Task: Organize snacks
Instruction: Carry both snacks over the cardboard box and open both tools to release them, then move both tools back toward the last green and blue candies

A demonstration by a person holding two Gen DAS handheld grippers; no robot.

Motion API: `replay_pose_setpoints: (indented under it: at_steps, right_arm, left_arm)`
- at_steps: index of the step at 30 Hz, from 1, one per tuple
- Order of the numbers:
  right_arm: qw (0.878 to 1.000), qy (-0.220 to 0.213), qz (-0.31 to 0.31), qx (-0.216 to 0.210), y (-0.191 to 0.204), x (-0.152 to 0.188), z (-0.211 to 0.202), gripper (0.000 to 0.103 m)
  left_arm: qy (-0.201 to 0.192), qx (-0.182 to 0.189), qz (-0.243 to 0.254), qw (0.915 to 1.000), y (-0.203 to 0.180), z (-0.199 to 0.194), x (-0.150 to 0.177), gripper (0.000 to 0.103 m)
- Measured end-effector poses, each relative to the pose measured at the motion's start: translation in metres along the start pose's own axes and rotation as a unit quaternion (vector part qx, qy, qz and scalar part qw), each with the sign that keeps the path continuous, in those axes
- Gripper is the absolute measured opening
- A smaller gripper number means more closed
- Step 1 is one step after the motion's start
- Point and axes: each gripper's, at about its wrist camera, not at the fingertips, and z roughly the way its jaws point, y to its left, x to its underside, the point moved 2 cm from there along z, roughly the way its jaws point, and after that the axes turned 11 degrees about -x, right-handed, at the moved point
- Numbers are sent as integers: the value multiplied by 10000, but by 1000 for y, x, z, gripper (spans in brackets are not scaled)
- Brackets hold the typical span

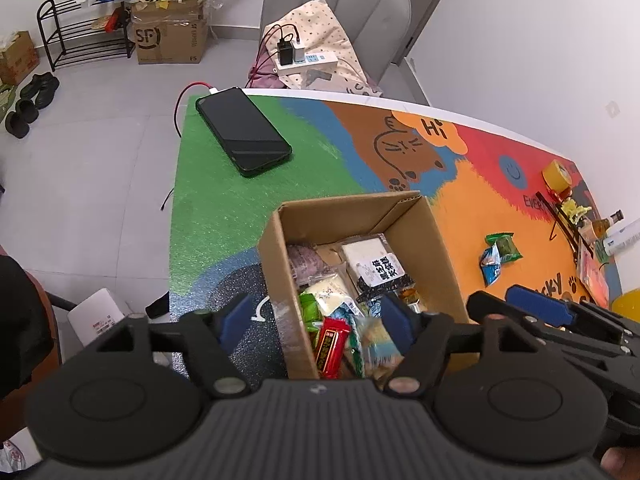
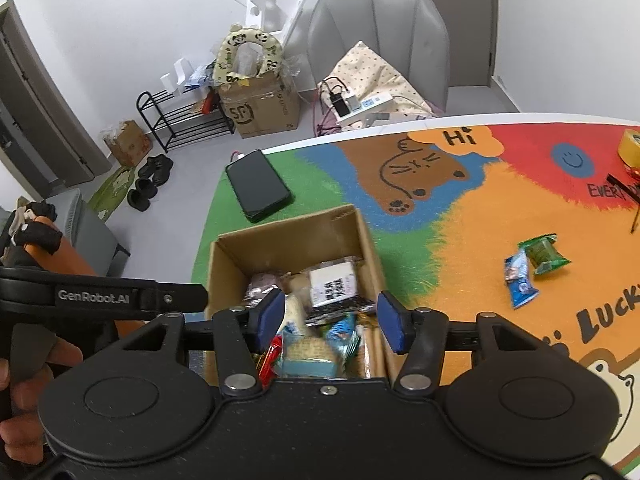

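Observation:
An open cardboard box (image 1: 404, 208) (image 2: 288, 236) stands on the colourful table mat, holding several snack packets, among them a red one (image 1: 331, 346) and a white one with black print (image 1: 376, 266) (image 2: 333, 284). My left gripper (image 1: 316, 316) is open and empty above the box's near left side. My right gripper (image 2: 332, 320) is open and empty above the box's near edge; it also shows in the left wrist view (image 1: 536, 306). A green packet (image 1: 505, 247) (image 2: 543, 255) and a blue packet (image 1: 491, 266) (image 2: 519, 283) lie on the mat right of the box.
A black phone (image 1: 243, 136) (image 2: 259, 185) on a red cable lies on the green part of the mat. A yellow tape roll (image 1: 558, 174) (image 2: 630, 148) and small clutter sit at the far right. A grey chair (image 1: 340, 20) with a power strip stands behind the table.

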Motion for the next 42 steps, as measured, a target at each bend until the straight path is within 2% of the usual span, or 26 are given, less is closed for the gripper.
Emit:
replay_pose_setpoints:
  at_steps: [6, 11, 15, 28, 31, 37, 39, 42]
  right_arm:
    - [9997, -32, 190, 177, -23, 5, -12, 54]
    - [9989, -47, 343, 308, -46, 11, -23, 57]
    - [9980, -83, 464, 415, -65, 14, -32, 61]
    - [9924, -142, 876, 855, -144, 22, -61, 62]
    - [9915, -148, 906, 925, -160, 23, -65, 68]
    - [9910, -174, 860, 1008, -187, 20, -70, 90]
    - [9907, -185, 882, 1022, -197, 18, -70, 100]
    - [9903, -191, 905, 1041, -211, 14, -68, 103]
  left_arm:
    - [-15, 33, -52, 10000, -10, 1, 1, 81]
    - [-42, 126, 37, 9999, -30, 1, 1, 83]
    - [-27, 233, 165, 9996, -53, 3, 1, 84]
    - [56, 546, 670, 9962, -149, 21, 2, 84]
    - [82, 600, 721, 9956, -169, 27, 1, 84]
    - [137, 677, 774, 9946, -204, 44, -1, 84]
    - [165, 708, 757, 9945, -213, 50, -2, 84]
    - [205, 710, 730, 9946, -227, 60, -3, 84]
